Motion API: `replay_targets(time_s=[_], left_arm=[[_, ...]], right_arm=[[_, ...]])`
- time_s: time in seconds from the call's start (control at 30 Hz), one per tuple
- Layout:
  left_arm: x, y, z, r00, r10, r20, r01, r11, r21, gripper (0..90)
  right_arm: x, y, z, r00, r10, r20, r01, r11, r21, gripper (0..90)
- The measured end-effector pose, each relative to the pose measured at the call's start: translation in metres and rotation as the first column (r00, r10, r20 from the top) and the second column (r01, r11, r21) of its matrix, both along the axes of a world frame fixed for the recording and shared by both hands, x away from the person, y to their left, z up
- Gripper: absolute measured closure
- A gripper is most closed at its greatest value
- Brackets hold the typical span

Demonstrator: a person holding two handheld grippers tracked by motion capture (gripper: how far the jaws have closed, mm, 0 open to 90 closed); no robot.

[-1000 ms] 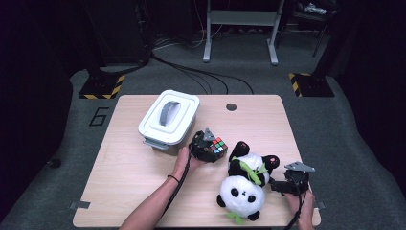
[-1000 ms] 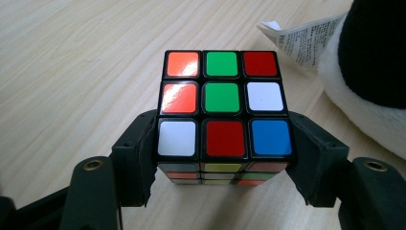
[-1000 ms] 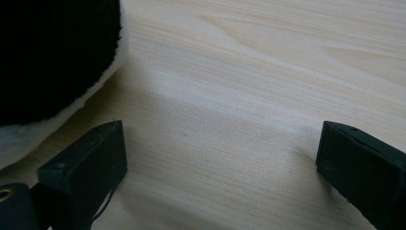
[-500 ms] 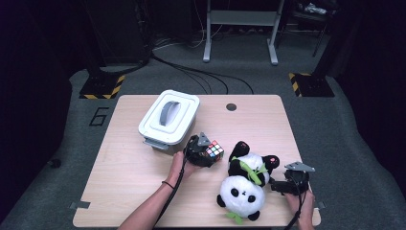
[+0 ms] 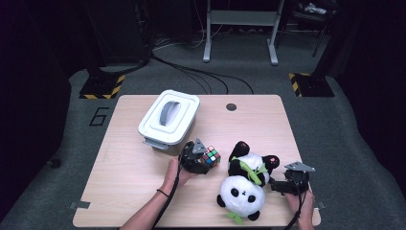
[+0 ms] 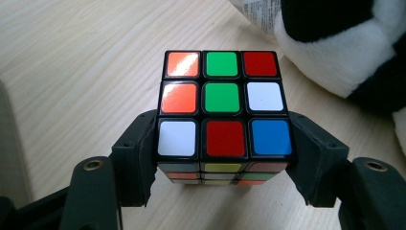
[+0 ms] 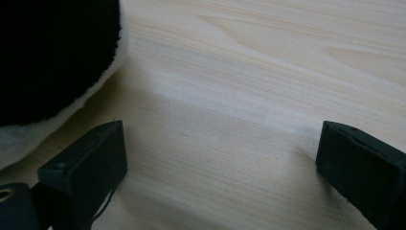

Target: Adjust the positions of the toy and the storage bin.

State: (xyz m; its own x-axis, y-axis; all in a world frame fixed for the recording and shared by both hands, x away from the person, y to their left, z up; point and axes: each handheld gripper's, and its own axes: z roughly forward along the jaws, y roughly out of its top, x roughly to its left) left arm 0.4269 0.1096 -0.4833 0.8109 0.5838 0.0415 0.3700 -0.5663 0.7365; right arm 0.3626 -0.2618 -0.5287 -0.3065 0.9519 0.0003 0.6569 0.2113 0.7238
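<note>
Clamped on the puzzle cube (image 6: 224, 108), the left gripper (image 5: 200, 160) has its two black jaws pressed flat against the cube's opposite sides, about half spread, with the cube held off the table (image 5: 119, 177) — its top face shows orange, green, red, white and blue squares in the left gripper view. Compared with a second ago, that gripper and cube have slid sideways toward the panda toy (image 5: 242, 194) and now sit just beside its upper black paw. On the far side of the panda, the right gripper (image 5: 277, 184) has not shifted; its jaws stand wide apart with bare wood between them, the toy's black-and-white fur just beside one jaw. Beyond the panda and the cube, the white lidded box (image 5: 167, 117) stands where it stood before, close behind the left gripper.
</note>
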Motion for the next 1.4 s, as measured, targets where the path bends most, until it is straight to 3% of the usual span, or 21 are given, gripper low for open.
replay_targets(time_s=[0.23,0.6,0.7,1.4], left_arm=[[-0.013,0.009,-0.002,0.9999,0.012,-0.011,-0.012,0.9999,0.005,34.5],[-0.038,0.027,0.001,0.9999,0.013,0.001,-0.013,0.9999,-0.006,34.5],[-0.041,0.032,0.001,0.9998,0.020,0.006,-0.020,0.9994,-0.027,34.5],[-0.059,0.068,-0.007,0.9956,0.093,-0.011,-0.093,0.9954,-0.023,34.5]], right_arm=[[0.000,0.000,0.000,1.0000,-0.004,-0.001,0.004,1.000,0.002,2.5],[0.000,0.000,0.000,1.0000,-0.005,-0.001,0.005,1.000,0.001,2.5],[0.000,0.000,0.000,1.0000,-0.004,-0.001,0.004,1.000,0.001,2.5],[0.000,0.000,0.000,1.0000,-0.006,-0.001,0.006,1.000,0.001,2.5]])
